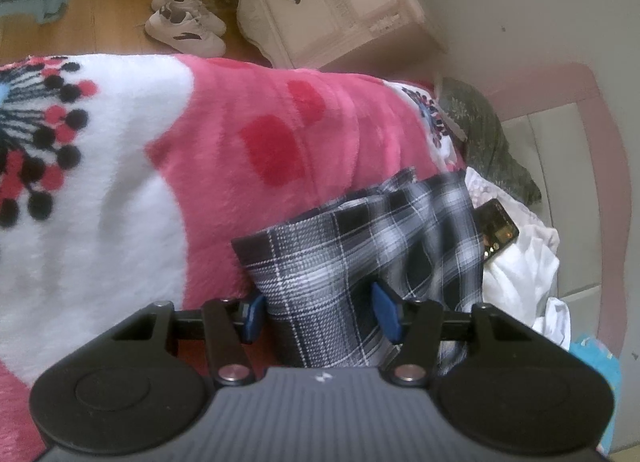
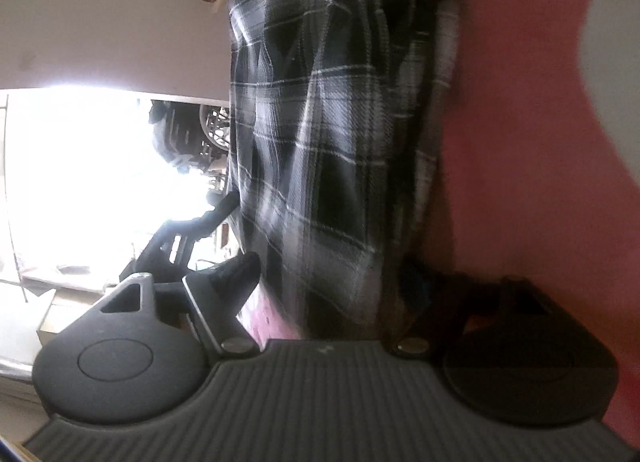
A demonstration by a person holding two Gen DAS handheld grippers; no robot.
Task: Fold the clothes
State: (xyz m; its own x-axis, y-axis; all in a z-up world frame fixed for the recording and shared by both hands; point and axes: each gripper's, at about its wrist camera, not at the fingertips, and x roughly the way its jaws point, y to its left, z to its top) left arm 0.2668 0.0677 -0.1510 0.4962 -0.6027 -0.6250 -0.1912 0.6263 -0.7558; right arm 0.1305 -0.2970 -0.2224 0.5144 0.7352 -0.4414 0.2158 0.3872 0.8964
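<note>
Left gripper (image 1: 320, 316) (half-spread) and right gripper (image 2: 332, 282) clamp plaid garment (image 1: 372, 246).

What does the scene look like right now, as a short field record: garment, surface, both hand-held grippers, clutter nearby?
garment: black-and-white plaid cloth, bunched
surface: pink-and-white fleece blanket
left hand-held gripper: blue pads either side of the plaid
right hand-held gripper: plaid between fingers, grip unclear
clutter: dark phone, white sneakers on floor
</note>
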